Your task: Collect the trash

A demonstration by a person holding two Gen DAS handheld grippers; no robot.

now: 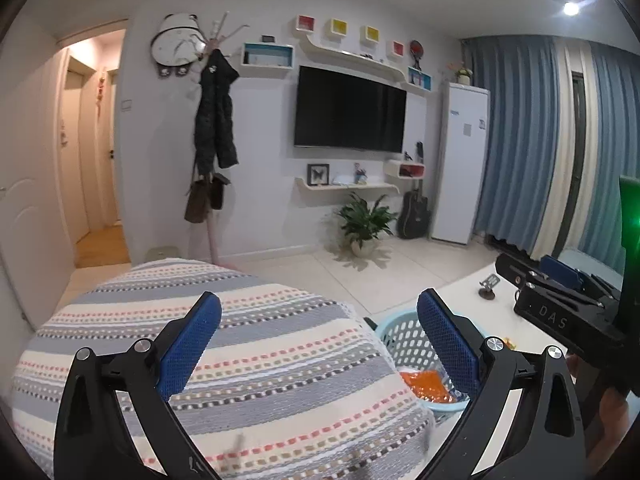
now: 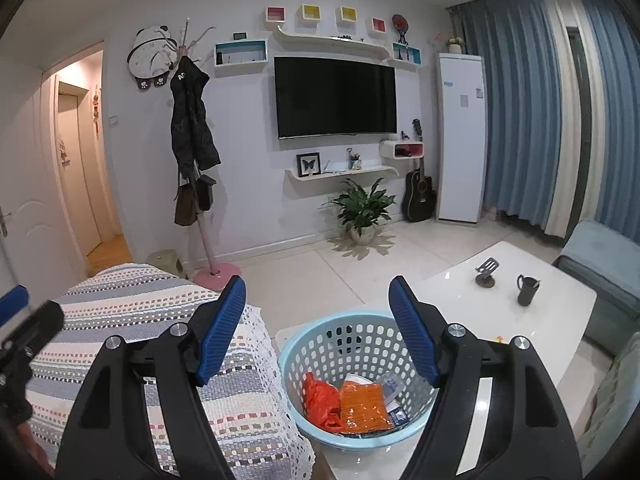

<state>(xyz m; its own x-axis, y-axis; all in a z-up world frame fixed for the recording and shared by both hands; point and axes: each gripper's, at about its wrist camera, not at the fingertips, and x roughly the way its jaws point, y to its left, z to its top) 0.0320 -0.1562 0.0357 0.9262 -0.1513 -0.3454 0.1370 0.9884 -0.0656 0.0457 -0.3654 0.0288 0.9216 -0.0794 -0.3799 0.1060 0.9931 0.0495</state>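
1. The left gripper (image 1: pixel 320 344) hangs over the striped woven cover (image 1: pixel 224 360), its blue pads spread wide apart and nothing between them. No loose trash shows on the cloth under it.
2. To its right the light blue basket (image 2: pixel 304 360) stands on the corner of the white table (image 2: pixel 560 304), just beside the covered seat. It holds the gathered trash: a crumpled orange plastic bag (image 2: pixel 320 400), a flat orange packet (image 2: pixel 364 408) and some white and blue wrappers (image 2: pixel 394 396).
3. The right gripper (image 2: pixel 318 332) hovers above the basket with its jaws also wide apart and empty; the trash lies below and slightly ahead of its right pad, not between the pads.
4. This trash looks light, soft and crinkly. Film is likely slippery, so I would pinch a bunched fold or a packet edge rather than a flat face.
5. The basket looks light and fairly stiff; its rim seems the best hold.
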